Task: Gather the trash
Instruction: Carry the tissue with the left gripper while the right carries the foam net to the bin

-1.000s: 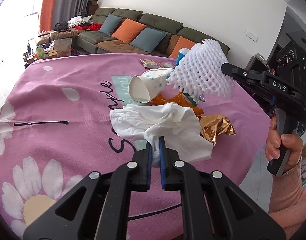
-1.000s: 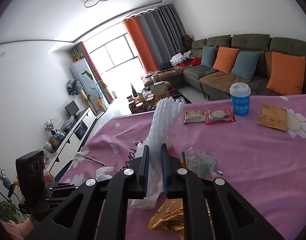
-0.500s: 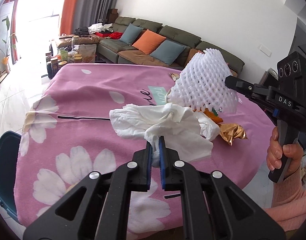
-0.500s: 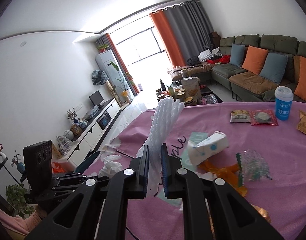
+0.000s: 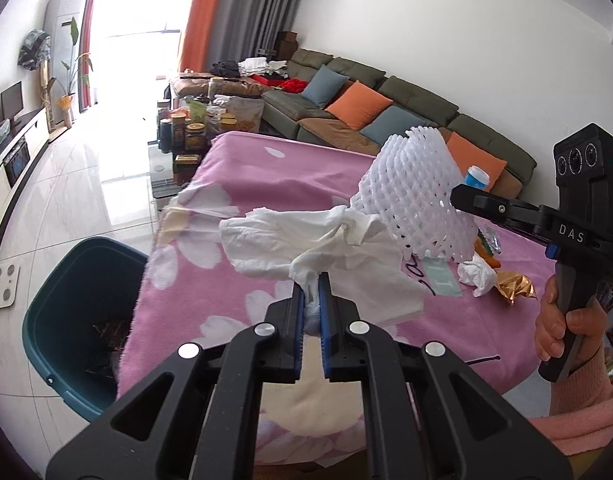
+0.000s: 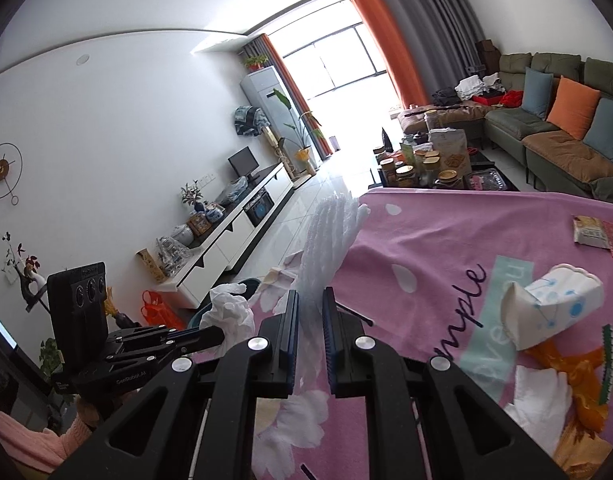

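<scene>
My left gripper point(image 5: 312, 280) is shut on a crumpled white tissue point(image 5: 306, 240), held above the pink flowered tablecloth point(image 5: 266, 168). My right gripper point(image 6: 309, 304) is shut on a white foam fruit net point(image 6: 330, 232); the left wrist view shows that net point(image 5: 418, 204) hanging beside the tissue, pinched by the right gripper point(image 5: 456, 198). A dark teal bin point(image 5: 78, 304) stands on the floor past the table's left edge, with some litter inside. More trash lies on the cloth: a tipped paper cup point(image 6: 546, 304), an orange wrapper point(image 6: 578, 376), a white tissue point(image 6: 538, 400) and gold foil point(image 5: 514, 286).
A person's hand point(image 5: 562, 328) in a pink sleeve grips the right tool's handle. Snack packets point(image 6: 598, 234) and a blue-lidded cup point(image 5: 476, 178) sit farther across the table. A low table with jars point(image 5: 194, 128), a green sofa point(image 5: 386, 108) and a TV cabinet point(image 6: 234, 236) ring the room.
Both grippers swung left together, carrying the tissue and the foam net from the table's middle toward its left edge. The teal bin has come into the left wrist view.
</scene>
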Demonstrator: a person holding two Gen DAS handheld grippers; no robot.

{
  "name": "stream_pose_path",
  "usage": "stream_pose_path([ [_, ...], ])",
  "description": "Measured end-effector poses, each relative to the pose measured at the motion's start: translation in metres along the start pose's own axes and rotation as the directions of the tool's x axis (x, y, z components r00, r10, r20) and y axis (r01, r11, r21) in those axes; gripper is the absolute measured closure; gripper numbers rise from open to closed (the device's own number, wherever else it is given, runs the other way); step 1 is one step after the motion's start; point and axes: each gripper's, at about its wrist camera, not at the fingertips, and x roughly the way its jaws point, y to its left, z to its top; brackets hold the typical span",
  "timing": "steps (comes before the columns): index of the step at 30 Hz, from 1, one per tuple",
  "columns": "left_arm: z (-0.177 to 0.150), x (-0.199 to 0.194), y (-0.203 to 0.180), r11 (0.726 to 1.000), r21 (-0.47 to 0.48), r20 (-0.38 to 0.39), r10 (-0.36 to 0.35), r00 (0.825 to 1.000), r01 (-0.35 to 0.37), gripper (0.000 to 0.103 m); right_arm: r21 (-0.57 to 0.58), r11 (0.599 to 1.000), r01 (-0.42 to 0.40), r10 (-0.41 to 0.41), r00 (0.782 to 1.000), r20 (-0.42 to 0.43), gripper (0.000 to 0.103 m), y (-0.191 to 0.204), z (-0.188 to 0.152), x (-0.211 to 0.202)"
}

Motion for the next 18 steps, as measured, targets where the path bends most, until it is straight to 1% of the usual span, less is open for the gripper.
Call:
stream_pose_path([
  [4,0.000,-0.012,0.032,0.997,-0.046,0.014,0.064,0.998,-0.063,0.096,-0.031,0.998,-0.049,0.048,0.998,-0.035,0.092,0.018,0.007,0.024],
  [9,-0.003,-0.025,0.071,0.987,-0.093,0.018,0.136,0.991,-0.134,0.096,-0.053,0.993,-0.109,0.105,0.991,-0.079,0.092,0.039,0.015,0.053],
  [18,-0.008,-0.042,0.136,0.957,-0.187,0.006,0.227,0.974,-0.222,0.096,-0.083,0.980,-0.180,0.165,0.974,-0.155,0.092,0.069,0.025,0.107],
])
